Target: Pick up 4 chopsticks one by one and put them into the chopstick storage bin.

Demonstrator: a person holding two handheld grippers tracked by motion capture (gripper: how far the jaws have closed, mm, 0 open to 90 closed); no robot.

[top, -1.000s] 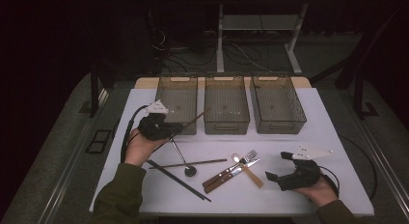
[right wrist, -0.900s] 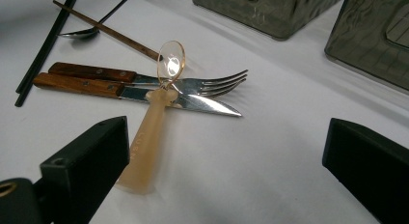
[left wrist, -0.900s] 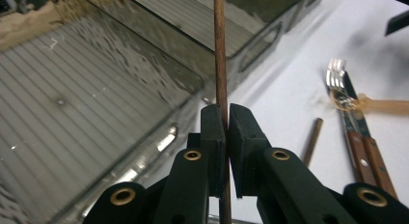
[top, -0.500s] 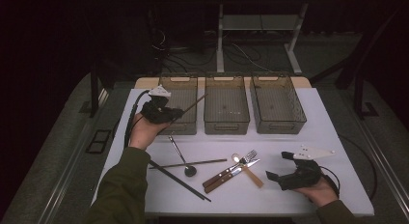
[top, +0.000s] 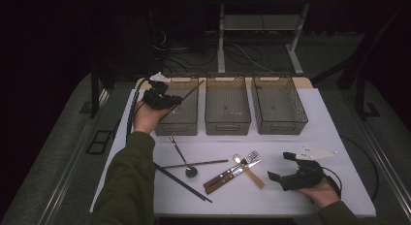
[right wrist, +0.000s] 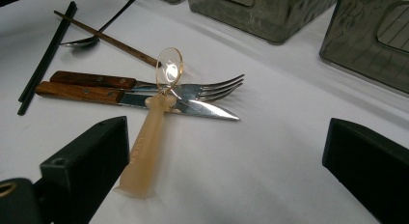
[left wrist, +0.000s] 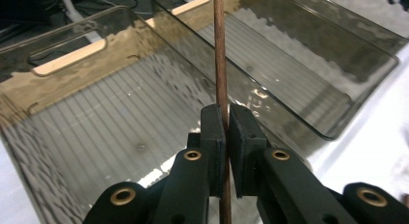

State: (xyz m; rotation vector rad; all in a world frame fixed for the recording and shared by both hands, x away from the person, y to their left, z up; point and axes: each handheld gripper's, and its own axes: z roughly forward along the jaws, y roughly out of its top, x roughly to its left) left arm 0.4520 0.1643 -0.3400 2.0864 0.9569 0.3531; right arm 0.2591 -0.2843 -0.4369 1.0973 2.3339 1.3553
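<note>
My left gripper (top: 167, 100) is clamped on a thin brown wooden chopstick (left wrist: 220, 64); in the left gripper view both pads pinch the stick, which runs straight up between them. From the high view the stick slants up and to the right from the grip, over the leftmost smoky clear plastic bin (top: 180, 119). My left hand (top: 148, 116) sits at that bin's left wall, the olive sleeve (top: 128, 186) trailing back across the white table (top: 334, 128).

My right gripper (top: 285, 167) rests low at the near right of the table, jaws standing wide apart with nothing between them. Right hand (top: 322, 193) behind it.

Ahead of the right jaws, in the right gripper view: a pale translucent plastic spoon with a round clear bowl (right wrist: 152, 132), lying across a steel fork with a wooden handle (right wrist: 144, 84) and a steel knife with a wooden handle (right wrist: 120, 96), the two side by side and touching. Beyond them a second brown chopstick (right wrist: 108, 39), a dark metal ladle-like spoon (right wrist: 91, 38) crossing it, and a pair of black chopsticks (right wrist: 46, 57) at the left.

Two more smoky bins, middle (top: 227, 106) and right (top: 278, 104), stand in a row with the first at the table's far edge, close together. All three look empty inside, save the stick hanging over the left one.
</note>
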